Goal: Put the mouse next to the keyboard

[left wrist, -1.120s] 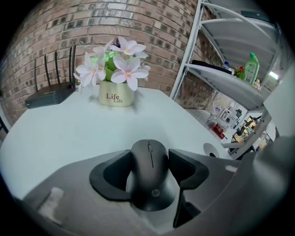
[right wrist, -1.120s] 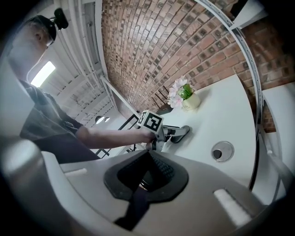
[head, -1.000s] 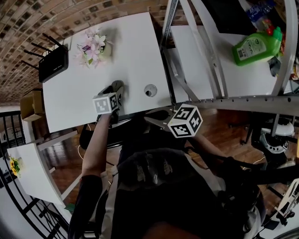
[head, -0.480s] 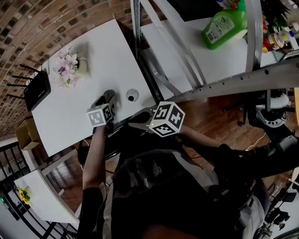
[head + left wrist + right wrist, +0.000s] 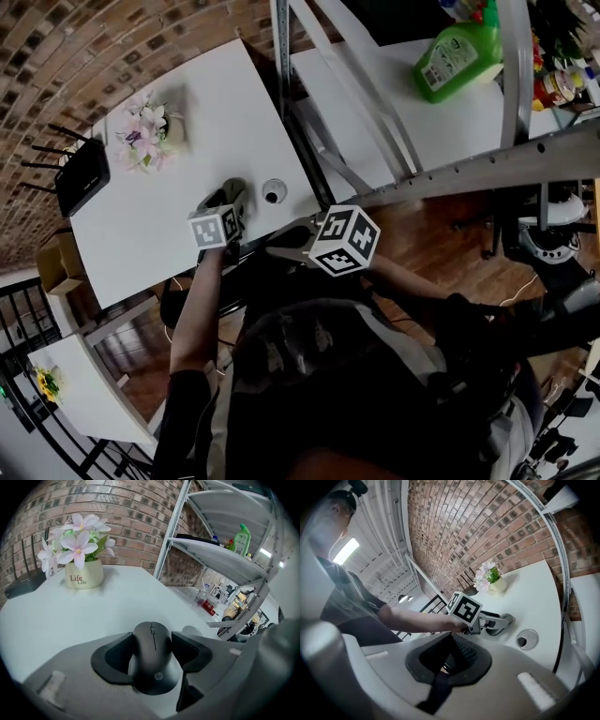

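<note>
By desk (image 5: 140,597) edge, mouse (image 5: 152,656) between fingers (image 5: 114,657)

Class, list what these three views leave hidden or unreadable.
Keyboard: in no view, so the target spot is unknown.
Mouse: in the head view, mostly covered by the left gripper.
Mouse underside: the left gripper view cannot show whether it touches the table.
Green bottle label: head view, too small to read.
</note>
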`<state>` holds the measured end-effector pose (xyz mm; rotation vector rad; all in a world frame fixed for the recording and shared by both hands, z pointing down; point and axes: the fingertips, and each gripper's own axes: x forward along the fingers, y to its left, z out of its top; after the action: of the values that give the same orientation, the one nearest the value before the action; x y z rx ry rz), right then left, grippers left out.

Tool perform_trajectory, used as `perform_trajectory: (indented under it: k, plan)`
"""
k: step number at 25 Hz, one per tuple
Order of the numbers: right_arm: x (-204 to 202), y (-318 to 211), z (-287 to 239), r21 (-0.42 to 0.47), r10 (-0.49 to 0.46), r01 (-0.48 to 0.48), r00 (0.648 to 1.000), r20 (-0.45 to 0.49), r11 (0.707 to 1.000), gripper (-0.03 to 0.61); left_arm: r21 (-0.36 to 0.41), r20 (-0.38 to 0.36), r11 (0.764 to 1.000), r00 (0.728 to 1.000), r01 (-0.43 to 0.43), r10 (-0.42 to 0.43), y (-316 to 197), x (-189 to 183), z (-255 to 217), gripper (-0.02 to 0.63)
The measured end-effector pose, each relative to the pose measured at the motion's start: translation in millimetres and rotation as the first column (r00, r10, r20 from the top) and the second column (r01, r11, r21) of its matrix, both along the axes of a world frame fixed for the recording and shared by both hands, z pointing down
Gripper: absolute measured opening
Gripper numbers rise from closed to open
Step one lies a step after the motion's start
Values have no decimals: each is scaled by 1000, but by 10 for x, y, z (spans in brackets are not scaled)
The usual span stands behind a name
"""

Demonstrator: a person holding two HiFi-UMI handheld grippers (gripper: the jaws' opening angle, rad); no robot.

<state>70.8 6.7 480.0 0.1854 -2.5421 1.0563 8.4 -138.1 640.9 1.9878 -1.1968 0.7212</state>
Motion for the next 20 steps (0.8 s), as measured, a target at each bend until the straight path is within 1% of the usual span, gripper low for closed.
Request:
perform_trajectory:
  k: [5, 13, 20]
  plan:
    - [47, -42, -23, -17, 36, -36, 999, 19, 999, 6, 5, -10, 999, 999, -34, 34, -38, 143, -32, 267]
    - [0, 0, 18, -23, 8, -8, 1000, -1, 1000, 6, 20, -25, 999, 999, -40, 41, -79, 188, -62, 267]
    - [34, 12, 40, -30, 17, -17, 1000, -8, 999, 6, 14, -18, 999, 999, -51, 51, -67, 231, -54, 267]
